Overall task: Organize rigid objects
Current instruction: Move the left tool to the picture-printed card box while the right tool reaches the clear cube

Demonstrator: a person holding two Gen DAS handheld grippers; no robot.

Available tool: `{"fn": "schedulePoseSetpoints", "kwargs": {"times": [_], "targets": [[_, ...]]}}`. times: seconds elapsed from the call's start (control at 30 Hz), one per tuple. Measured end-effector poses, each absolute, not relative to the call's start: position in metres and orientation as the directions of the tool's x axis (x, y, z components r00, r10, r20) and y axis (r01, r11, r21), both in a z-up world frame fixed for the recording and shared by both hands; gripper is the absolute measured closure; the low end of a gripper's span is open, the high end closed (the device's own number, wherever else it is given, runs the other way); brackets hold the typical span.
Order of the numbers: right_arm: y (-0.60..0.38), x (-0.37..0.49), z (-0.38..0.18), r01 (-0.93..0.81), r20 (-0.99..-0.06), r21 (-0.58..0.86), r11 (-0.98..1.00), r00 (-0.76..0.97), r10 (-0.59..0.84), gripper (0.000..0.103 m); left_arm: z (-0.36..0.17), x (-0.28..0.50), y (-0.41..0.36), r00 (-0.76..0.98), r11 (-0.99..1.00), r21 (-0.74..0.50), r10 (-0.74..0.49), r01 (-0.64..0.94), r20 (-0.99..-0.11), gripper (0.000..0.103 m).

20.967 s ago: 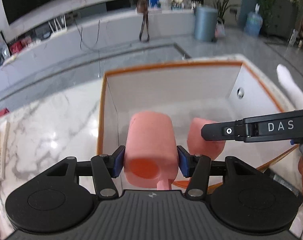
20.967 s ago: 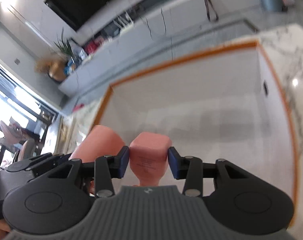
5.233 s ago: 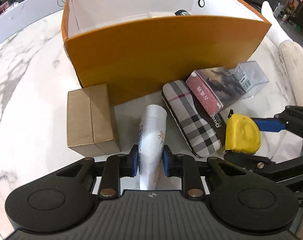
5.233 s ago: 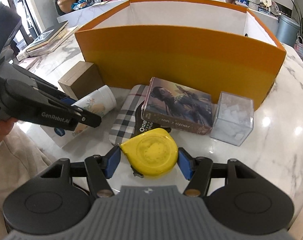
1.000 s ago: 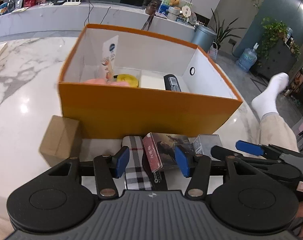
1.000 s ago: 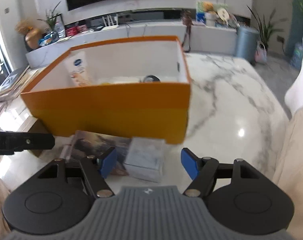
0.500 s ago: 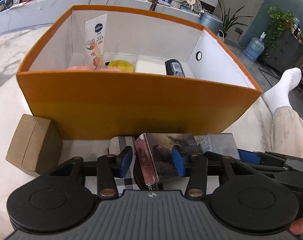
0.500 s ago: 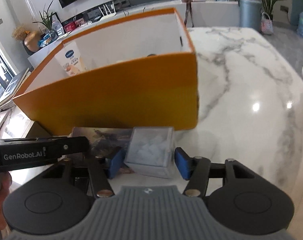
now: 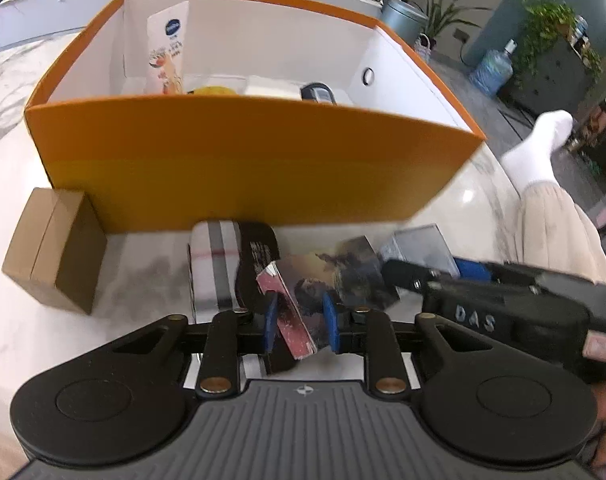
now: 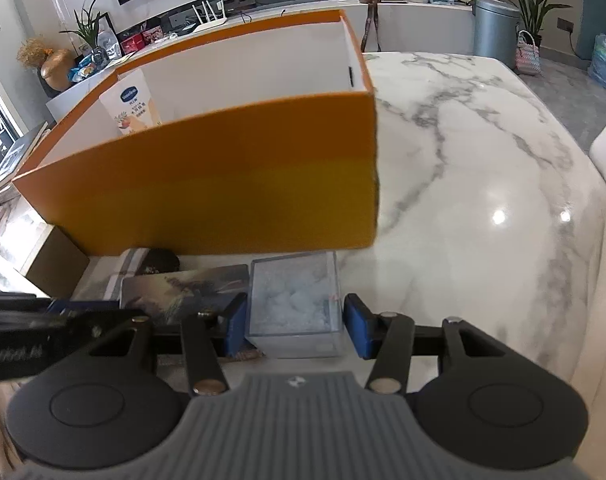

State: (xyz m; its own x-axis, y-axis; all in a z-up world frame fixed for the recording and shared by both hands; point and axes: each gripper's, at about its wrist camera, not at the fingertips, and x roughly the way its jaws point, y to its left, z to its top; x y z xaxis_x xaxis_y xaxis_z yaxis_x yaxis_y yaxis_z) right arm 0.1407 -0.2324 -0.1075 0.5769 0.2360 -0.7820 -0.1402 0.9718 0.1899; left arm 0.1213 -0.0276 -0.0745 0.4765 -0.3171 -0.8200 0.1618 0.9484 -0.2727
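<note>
Between the blue pads of the left gripper (image 9: 299, 326) sits a picture-covered book (image 9: 323, 288), tilted up on its red spine edge; the jaws have just been closing and now clamp it, its near end hidden behind the gripper body. Just beside it, the right gripper (image 10: 295, 326) has just been closing around a clear plastic box (image 10: 295, 300) — the left pad touches its wall, but whether the right pad presses on it is hard to tell. That box holds something white and lumpy that the frosted walls blur. Under and left of the book lie a plaid case (image 9: 213, 264) and a dark oval item (image 9: 257, 256), both partly covered and smeared. A brown carton (image 9: 53, 248) stands to the left, against the corner of the orange box (image 9: 243, 160) on the marble table (image 10: 483, 200). Over the orange box's near wall only the tops of its contents show — an upright white tube (image 9: 169, 48) in the back left, a yellow thing (image 9: 213, 90), a white block (image 9: 271, 87) and a dark can-like object (image 9: 317, 92), their lower parts cut off by the wall. A socked foot (image 9: 539, 148) and a trouser leg show at the right edge.
</note>
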Motion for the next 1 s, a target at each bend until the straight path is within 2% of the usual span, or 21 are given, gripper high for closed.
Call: {"fn": "schedulePoseSetpoints", "kwargs": {"times": [0.17,0.27,0.3,0.43,0.53,0.63,0.73,0.87,1.0], "targets": [[-0.240,0.132,-0.107,-0.129,-0.786,0.190,0.973,0.574,0.229,0.052,-0.073,0.110,-0.035,0.438,0.938,-0.271,-0.341,0.216,-0.831,0.081],[-0.244,0.128,-0.105,-0.110,-0.789,0.180,0.977,0.578,0.210,0.052,-0.068,0.110,-0.041,0.453,0.939,-0.207,-0.316,0.275,-0.834,0.080],[-0.246,0.126,-0.103,-0.106,-0.790,0.181,0.978,0.577,0.209,0.053,-0.066,0.110,-0.043,0.461,0.936,-0.178,-0.307,0.303,-0.833,0.075],[-0.252,0.116,-0.100,-0.104,-0.799,0.197,0.975,0.559,0.222,0.053,-0.058,0.112,-0.055,0.485,0.892,-0.046,-0.287,0.449,-0.826,0.041],[-0.251,0.113,-0.101,-0.115,-0.805,0.203,0.972,0.545,0.233,0.053,-0.060,0.114,-0.067,0.476,0.837,0.033,-0.278,0.547,-0.834,0.028],[-0.250,0.112,-0.101,-0.125,-0.804,0.210,0.970,0.542,0.244,0.053,-0.066,0.117,-0.080,0.466,0.772,0.108,-0.260,0.626,-0.846,0.022],[-0.250,0.112,-0.102,-0.125,-0.803,0.216,0.968,0.541,0.249,0.053,-0.072,0.124,-0.090,0.451,0.716,0.152,-0.248,0.682,-0.857,0.018],[-0.249,0.112,-0.103,-0.132,-0.803,0.218,0.967,0.539,0.254,0.053,-0.080,0.135,-0.101,0.400,0.655,0.147,-0.256,0.742,-0.880,0.017],[-0.249,0.114,-0.103,-0.136,-0.800,0.220,0.966,0.541,0.258,0.053,-0.086,0.138,-0.109,0.372,0.619,0.147,-0.251,0.771,-0.894,0.022]]}}
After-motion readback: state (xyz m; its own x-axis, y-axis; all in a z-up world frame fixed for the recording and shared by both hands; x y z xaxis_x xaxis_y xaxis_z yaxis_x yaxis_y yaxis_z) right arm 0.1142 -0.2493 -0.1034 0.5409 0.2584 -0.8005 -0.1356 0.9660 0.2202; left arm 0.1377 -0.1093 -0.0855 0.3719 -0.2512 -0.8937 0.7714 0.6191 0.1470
